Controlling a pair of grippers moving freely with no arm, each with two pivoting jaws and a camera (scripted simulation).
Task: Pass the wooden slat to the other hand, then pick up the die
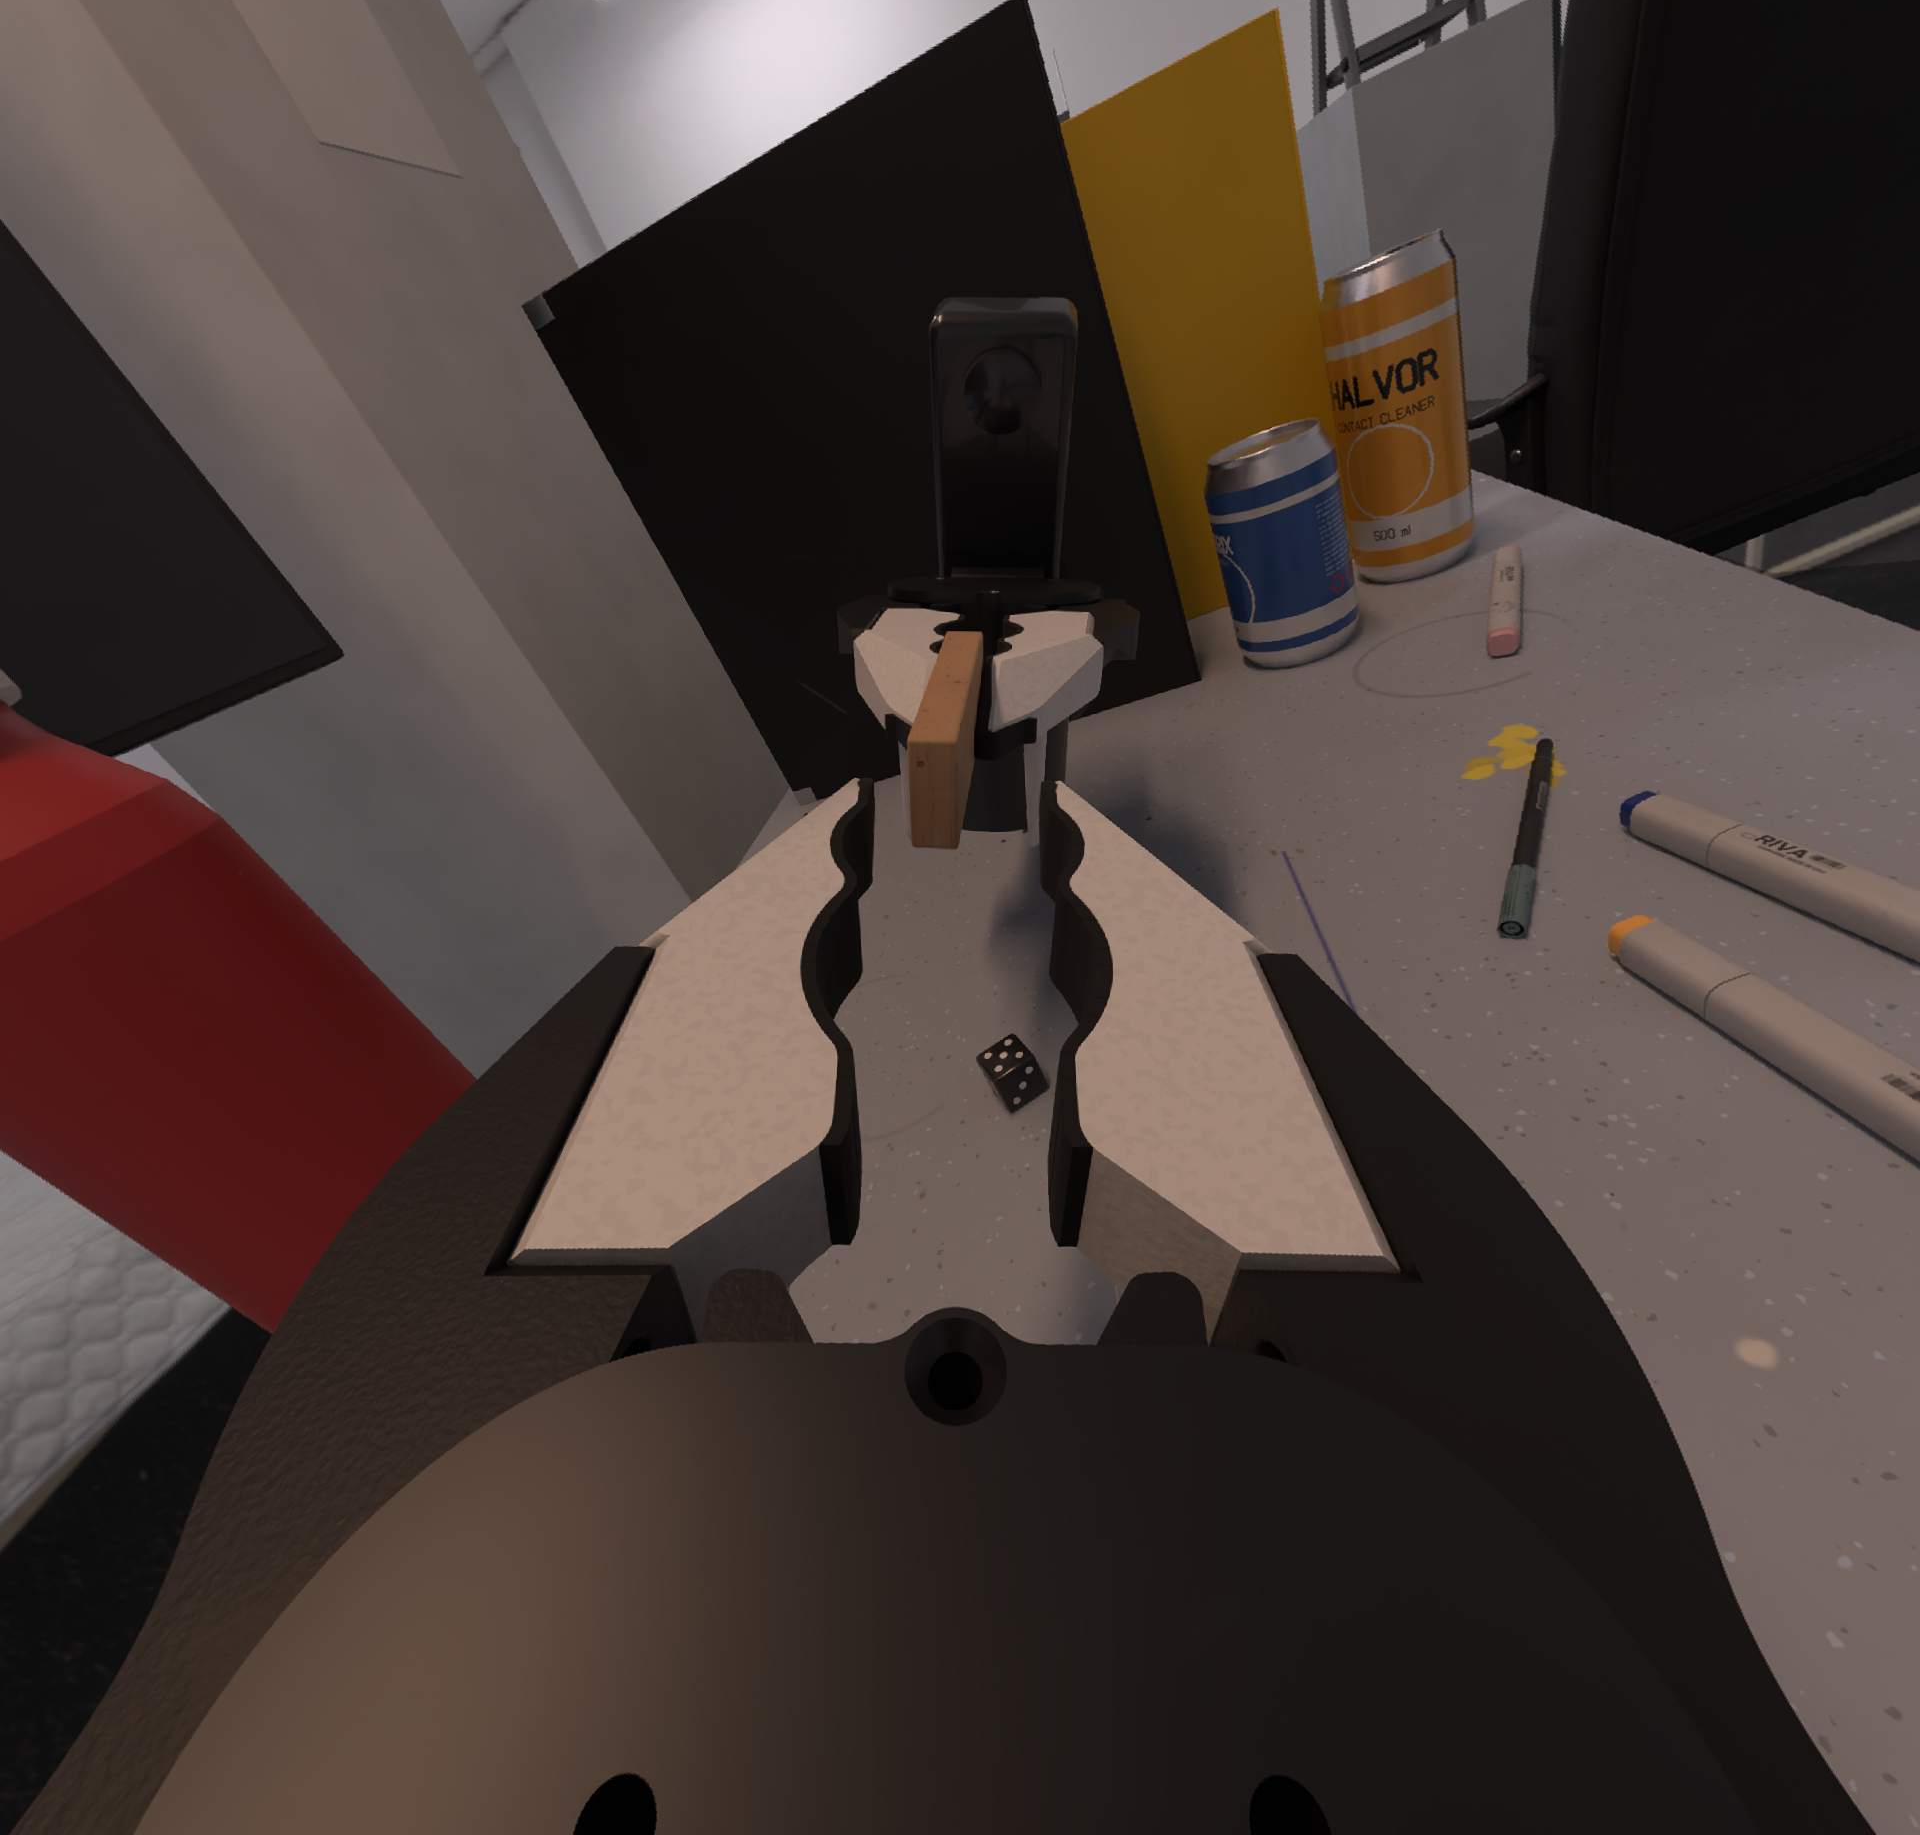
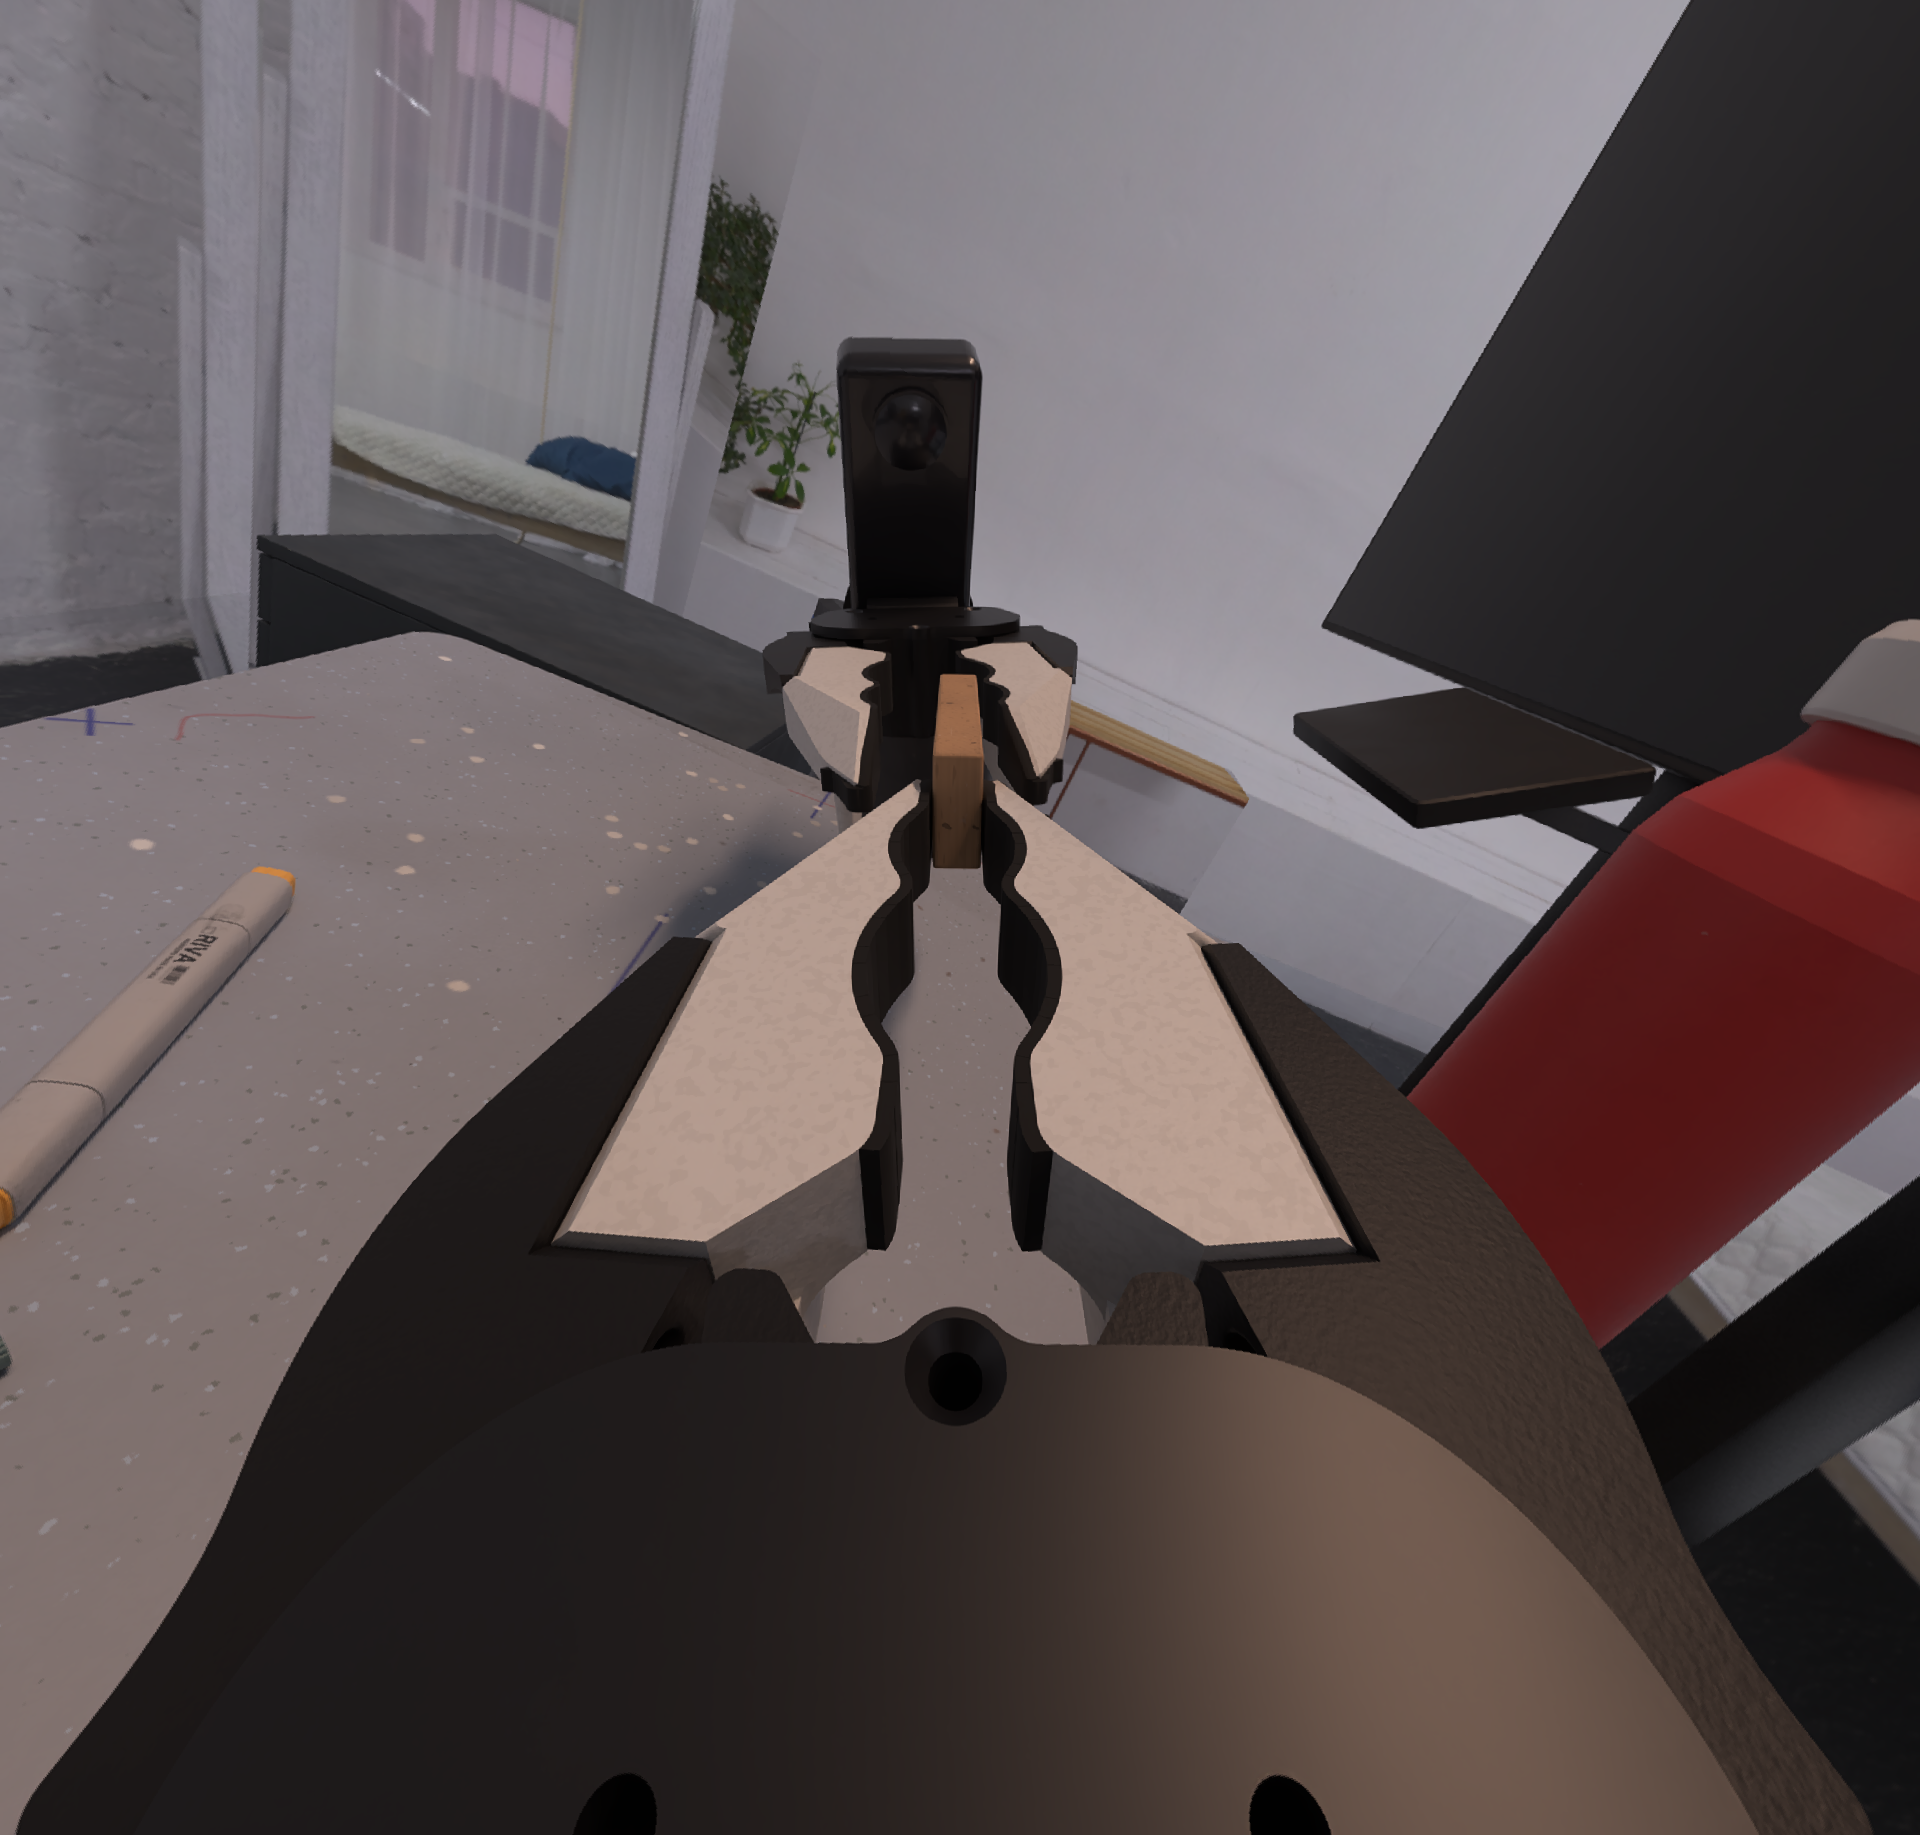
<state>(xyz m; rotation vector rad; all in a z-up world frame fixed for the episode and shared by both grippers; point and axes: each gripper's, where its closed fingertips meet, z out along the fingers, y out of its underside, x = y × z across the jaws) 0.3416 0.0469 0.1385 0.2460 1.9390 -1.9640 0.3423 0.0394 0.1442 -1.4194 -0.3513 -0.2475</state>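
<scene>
The wooden slat [image 2: 956, 798] is clamped upright between my right gripper's [image 2: 954, 809] fingertips. In the left wrist view the right gripper [image 1: 961, 705] faces me and holds the slat [image 1: 943, 757] out, above the table. My left gripper [image 1: 956, 793] is open. Its jaws stand wide apart on either side of the slat's free end, without touching it. It also shows in the right wrist view [image 2: 940, 736]. The black die [image 1: 1011, 1070] lies on the grey speckled table [image 1: 1455, 1266], below the left gripper's fingers.
An orange can [image 1: 1397, 414] and a blue can [image 1: 1283, 544] stand at the back right. Markers [image 1: 1766, 866] [image 1: 1766, 1032] [image 1: 1503, 601] and a thin pen [image 1: 1525, 840] lie on the right. A black board [image 1: 831, 383] leans behind. A red object [image 1: 156, 954] is off the table's left edge.
</scene>
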